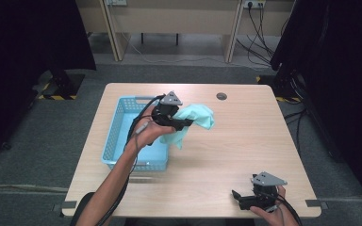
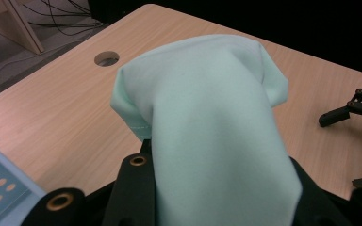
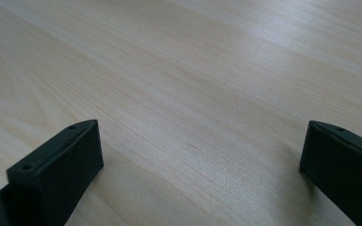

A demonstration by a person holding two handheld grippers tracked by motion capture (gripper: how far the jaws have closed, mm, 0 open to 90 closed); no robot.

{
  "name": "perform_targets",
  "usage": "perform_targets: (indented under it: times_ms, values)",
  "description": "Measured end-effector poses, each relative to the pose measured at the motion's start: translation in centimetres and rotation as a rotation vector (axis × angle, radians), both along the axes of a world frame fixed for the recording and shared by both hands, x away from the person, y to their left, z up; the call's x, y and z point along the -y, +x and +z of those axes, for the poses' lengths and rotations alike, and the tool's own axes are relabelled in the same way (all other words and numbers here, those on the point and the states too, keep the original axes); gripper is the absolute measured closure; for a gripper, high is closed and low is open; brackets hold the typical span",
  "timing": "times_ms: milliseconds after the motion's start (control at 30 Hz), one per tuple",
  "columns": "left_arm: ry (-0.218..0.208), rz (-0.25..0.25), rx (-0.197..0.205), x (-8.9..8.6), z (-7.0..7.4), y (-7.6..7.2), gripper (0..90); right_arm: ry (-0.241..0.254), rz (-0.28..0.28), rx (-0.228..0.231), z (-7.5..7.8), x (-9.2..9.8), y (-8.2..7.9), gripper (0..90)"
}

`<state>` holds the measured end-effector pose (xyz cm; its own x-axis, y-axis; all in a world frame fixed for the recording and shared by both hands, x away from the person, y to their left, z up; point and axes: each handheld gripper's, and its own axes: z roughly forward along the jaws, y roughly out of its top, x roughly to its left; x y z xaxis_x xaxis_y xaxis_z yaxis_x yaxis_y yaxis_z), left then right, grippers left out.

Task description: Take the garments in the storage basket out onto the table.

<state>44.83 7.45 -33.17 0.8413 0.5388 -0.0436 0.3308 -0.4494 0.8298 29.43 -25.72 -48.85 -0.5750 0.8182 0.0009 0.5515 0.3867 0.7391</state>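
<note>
The left hand-held gripper point(image 1: 183, 123) has its jaws closed on a pale green cloth point(image 1: 195, 120), holding it up off the worktop point(image 1: 245, 141) just to the right of the blue basket point(image 1: 122, 136). In the left gripper view the cloth point(image 2: 207, 127) drapes over the jaws and bunches ahead of them, so the pinch itself is hidden under the fabric, but the cloth hangs from that gripper alone and touches nothing else. The right hand-held gripper point(image 1: 239, 199) rests low at the near right corner of the worktop, well apart from the cloth; its own view shows both jaws spread wide over bare wood with nothing between them. By my reading the step in hand is the carry: the cloth is lifted and sits between basket and open worktop, and which way it is bound I cannot tell. If it is headed for the basket, the next move calls for swinging it left over the rim and lowering it before letting go, with the loose tail kept from catching on the basket wall. If it is to be spread out, the right gripper must come across and take a free corner.
</note>
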Motion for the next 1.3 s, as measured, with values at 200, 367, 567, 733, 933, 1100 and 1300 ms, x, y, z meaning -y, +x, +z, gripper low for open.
perform_targets:
  times_ms: [200,367,567,733,933,1100,1300]
  values:
    - [0.006,-0.033,-0.015,1.9,-0.6,0.1,68.4,-0.001,0.000,-0.001,0.0,0.0,0.0,0.2]
    - [0.025,-0.051,-0.033,3.3,-1.5,0.3,68.3,-0.001,0.000,0.000,0.0,0.0,0.0,0.2]
    - [0.034,-0.054,-0.054,4.3,-2.6,0.7,68.3,0.000,0.001,-0.001,0.0,0.0,0.0,0.2]
    - [0.053,-0.056,-0.067,4.9,-3.4,1.0,68.1,0.000,0.000,-0.001,0.0,0.0,0.0,0.2]
    - [0.082,-0.046,-0.075,5.3,-4.3,1.6,68.0,0.000,0.000,-0.002,0.0,0.0,0.0,0.2]
    - [0.099,-0.039,-0.085,5.8,-5.1,2.0,67.9,0.000,0.000,0.000,0.0,0.0,0.0,0.2]
    - [0.116,-0.025,-0.089,6.6,-5.8,2.6,67.7,0.001,0.000,-0.001,0.0,0.0,0.0,0.2]
